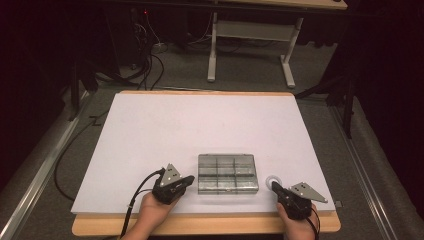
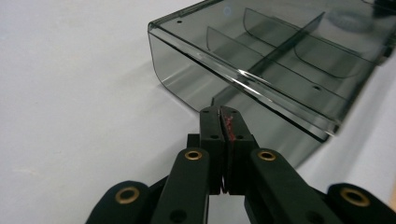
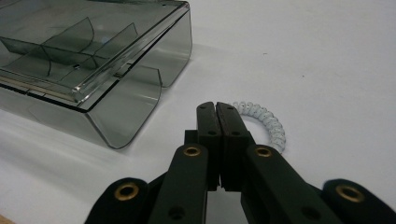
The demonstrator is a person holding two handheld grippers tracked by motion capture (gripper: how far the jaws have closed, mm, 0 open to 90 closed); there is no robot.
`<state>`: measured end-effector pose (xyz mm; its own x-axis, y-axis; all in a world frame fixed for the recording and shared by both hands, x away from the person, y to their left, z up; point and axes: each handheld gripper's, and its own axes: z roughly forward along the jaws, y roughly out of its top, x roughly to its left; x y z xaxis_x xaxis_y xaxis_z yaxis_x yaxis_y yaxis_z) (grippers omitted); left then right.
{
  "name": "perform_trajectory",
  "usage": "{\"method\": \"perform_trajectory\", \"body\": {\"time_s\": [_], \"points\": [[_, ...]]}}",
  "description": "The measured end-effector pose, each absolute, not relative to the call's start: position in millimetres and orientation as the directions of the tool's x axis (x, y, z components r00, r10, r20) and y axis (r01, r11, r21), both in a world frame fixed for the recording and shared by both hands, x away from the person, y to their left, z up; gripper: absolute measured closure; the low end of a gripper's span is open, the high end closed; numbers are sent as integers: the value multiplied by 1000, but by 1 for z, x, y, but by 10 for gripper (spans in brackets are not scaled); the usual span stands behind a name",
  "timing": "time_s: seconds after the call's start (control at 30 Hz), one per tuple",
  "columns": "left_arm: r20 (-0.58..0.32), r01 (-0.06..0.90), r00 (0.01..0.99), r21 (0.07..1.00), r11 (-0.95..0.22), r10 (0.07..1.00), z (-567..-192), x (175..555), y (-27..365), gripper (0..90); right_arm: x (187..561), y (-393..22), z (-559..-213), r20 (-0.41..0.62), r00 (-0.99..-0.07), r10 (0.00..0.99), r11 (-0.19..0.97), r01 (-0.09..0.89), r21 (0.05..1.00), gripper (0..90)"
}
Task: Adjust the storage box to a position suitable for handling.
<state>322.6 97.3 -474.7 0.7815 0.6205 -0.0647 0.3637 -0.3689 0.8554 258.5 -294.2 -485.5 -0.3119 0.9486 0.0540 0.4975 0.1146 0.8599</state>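
Observation:
A smoky clear plastic organiser box (image 1: pixel 228 173) with its lid closed and several compartments lies near the front of the white table top (image 1: pixel 200 130). My left gripper (image 1: pixel 188 181) rests just left of the box, jaws shut with nothing between them; in the left gripper view it (image 2: pixel 220 112) points at the box's near corner (image 2: pixel 196 88). My right gripper (image 1: pixel 275 187) sits right of the box, shut and empty. A white coiled ring (image 1: pixel 273 181) lies under its tip, and in the right gripper view that ring (image 3: pixel 267 124) curls just beyond the gripper (image 3: pixel 215 108). The box (image 3: pixel 93 60) is to the left there.
The white top sits on a wooden board whose front edge (image 1: pixel 210 224) shows by my hands. Beyond the table, cables (image 1: pixel 145 60) trail on the grey floor and a white table frame (image 1: pixel 250 45) stands at the back.

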Motion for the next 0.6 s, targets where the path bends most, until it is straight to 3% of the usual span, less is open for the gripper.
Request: {"method": "perform_trajectory", "body": {"time_s": [0.6], "points": [[-118,352,822,874,-334,557,-479,292,97,898,258,-294,-487,58,-297,953,106,506,856,876]]}}
